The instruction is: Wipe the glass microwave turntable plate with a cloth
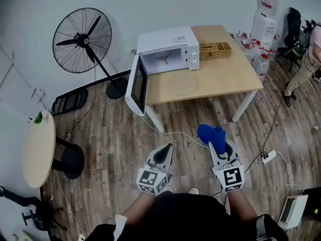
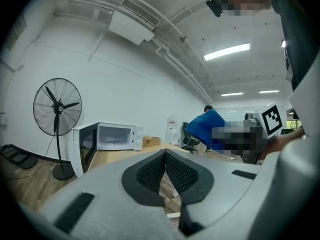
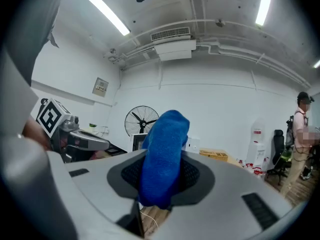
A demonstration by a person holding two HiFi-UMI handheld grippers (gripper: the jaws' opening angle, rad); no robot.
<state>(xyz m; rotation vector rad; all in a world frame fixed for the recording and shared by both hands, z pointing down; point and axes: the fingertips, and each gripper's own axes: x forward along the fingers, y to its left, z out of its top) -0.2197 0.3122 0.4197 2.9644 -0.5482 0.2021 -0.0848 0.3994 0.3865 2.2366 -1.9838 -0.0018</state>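
Note:
The clear glass turntable plate (image 1: 181, 86) lies flat on the wooden table (image 1: 235, 77), in front of the white microwave (image 1: 168, 49), whose door (image 1: 137, 86) hangs open. Both grippers are held low over the floor, well short of the table. My right gripper (image 1: 219, 145) is shut on a blue cloth (image 1: 211, 133), which stands up bunched between its jaws (image 3: 162, 159). My left gripper (image 1: 163, 154) is shut with nothing in it, its pads (image 2: 175, 171) pressed together. The microwave (image 2: 107, 136) also shows in the left gripper view.
A wicker basket (image 1: 215, 50) sits on the table beside the microwave. A standing fan (image 1: 83, 39) is at the left, with a round side table (image 1: 39, 147) nearer. Water bottles (image 1: 263, 31) and a person (image 1: 306, 59) are at the right. A power strip (image 1: 269, 156) and cables lie on the floor.

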